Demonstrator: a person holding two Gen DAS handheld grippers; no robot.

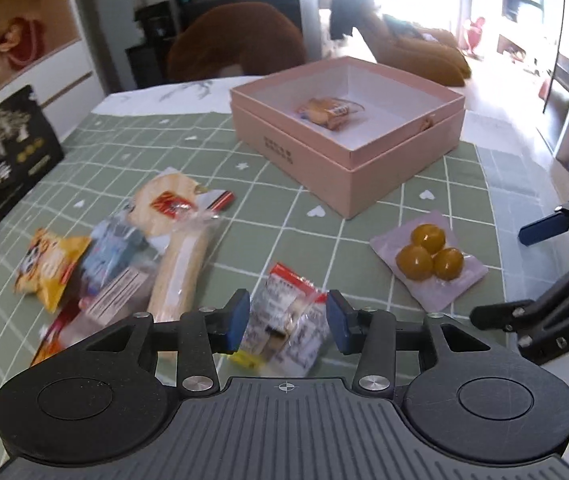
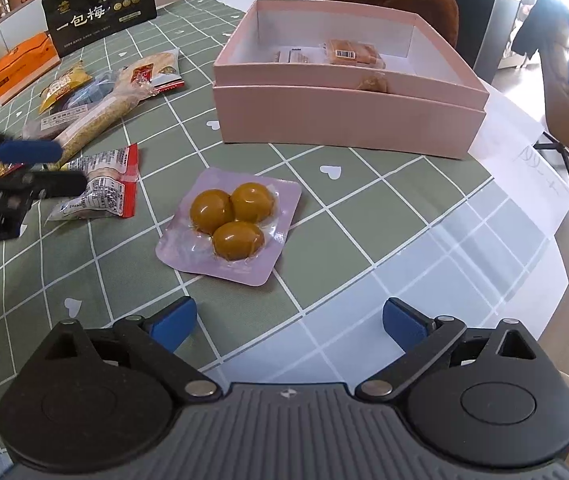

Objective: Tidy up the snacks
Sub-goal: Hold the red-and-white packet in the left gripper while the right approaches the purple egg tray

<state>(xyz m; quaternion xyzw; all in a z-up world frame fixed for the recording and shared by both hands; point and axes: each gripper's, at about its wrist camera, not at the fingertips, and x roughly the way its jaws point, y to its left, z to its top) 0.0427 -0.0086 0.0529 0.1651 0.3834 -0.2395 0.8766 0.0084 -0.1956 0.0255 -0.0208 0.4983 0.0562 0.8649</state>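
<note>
A pink box [image 1: 348,168] [image 2: 344,120] stands open on the green checked cloth with a wrapped snack [image 1: 330,112] [image 2: 354,54] inside. My left gripper [image 1: 288,320] [image 2: 68,166] straddles a clear red-edged snack packet [image 1: 284,320] [image 2: 100,188] that lies on the cloth. Its blue pads stand close beside the packet without visibly squeezing it. A purple pack of three brown eggs [image 1: 428,258] [image 2: 230,220] lies just ahead of my right gripper [image 2: 288,324] [image 1: 508,272], which is wide open and holds nothing.
Several more snacks are piled at the left: a long cracker stick [image 1: 180,268] [image 2: 96,124], a yellow packet [image 1: 50,266], a blue packet [image 1: 108,248]. A black bag [image 1: 4,156] [image 2: 100,4] and an orange box [image 2: 20,66] stand behind them. White paper [image 2: 524,160] hangs over the table's right edge.
</note>
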